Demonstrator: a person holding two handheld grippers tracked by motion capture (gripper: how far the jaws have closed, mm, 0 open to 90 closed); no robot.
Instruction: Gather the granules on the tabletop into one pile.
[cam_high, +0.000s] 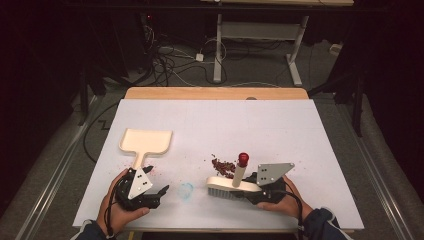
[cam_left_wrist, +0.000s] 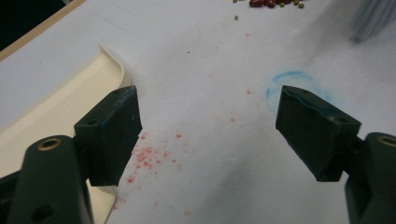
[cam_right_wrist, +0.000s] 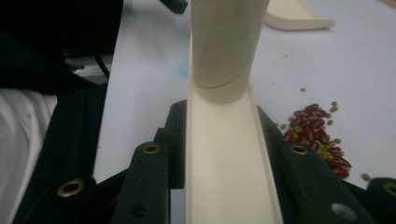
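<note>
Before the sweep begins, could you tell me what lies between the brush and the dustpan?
In the high view, bare white table apart from a faint blue ring mark and pink specks between the brush and dustpan.
</note>
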